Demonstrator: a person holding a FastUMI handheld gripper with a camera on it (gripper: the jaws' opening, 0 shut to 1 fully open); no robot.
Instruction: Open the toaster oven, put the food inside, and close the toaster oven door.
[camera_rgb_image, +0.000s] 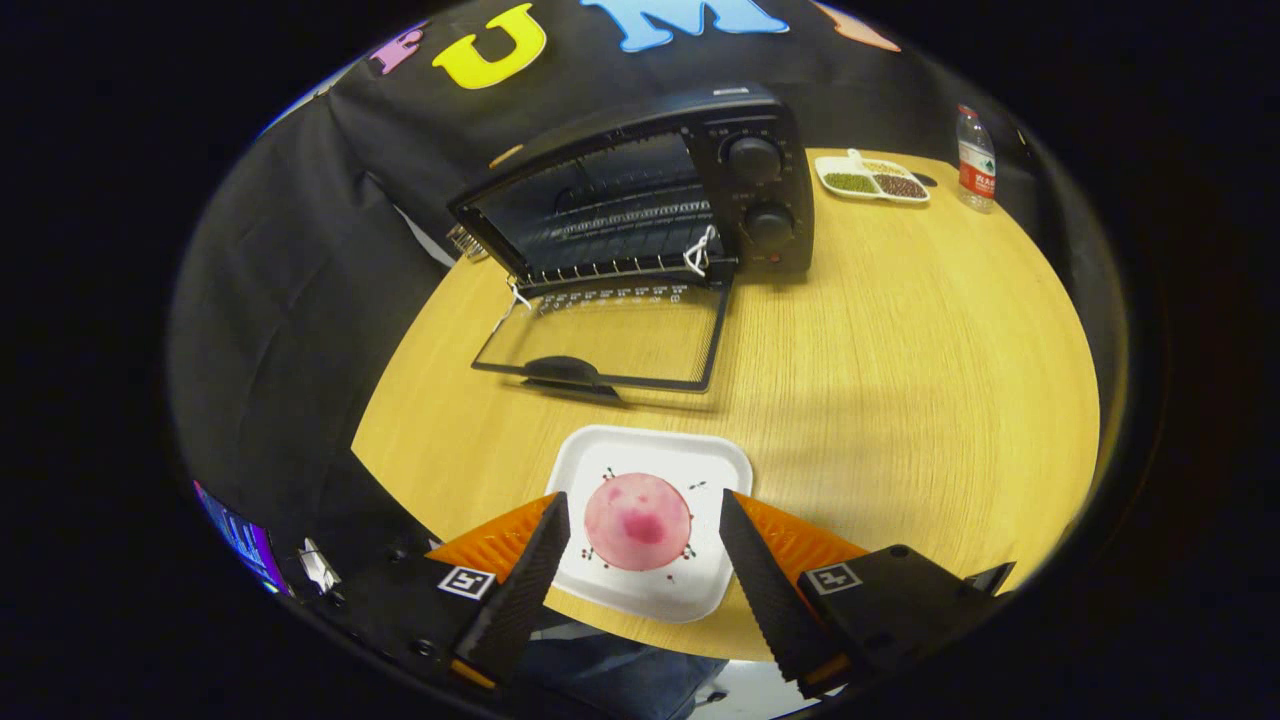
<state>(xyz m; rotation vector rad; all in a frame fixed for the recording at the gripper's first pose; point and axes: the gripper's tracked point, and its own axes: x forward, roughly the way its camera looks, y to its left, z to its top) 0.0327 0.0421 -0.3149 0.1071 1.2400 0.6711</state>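
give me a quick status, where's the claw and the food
Claw open, fingers either side of the pink food on its white plate, not gripping. Toaster oven beyond, door already down flat. Bare table between plate and oven.

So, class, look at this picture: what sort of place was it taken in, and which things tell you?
Probably a staged kitchen-style booth, not a real kitchen. A toaster oven with its door open sits on a wooden table, black cloth hangs behind, and the open gripper hovers over a plate of food.
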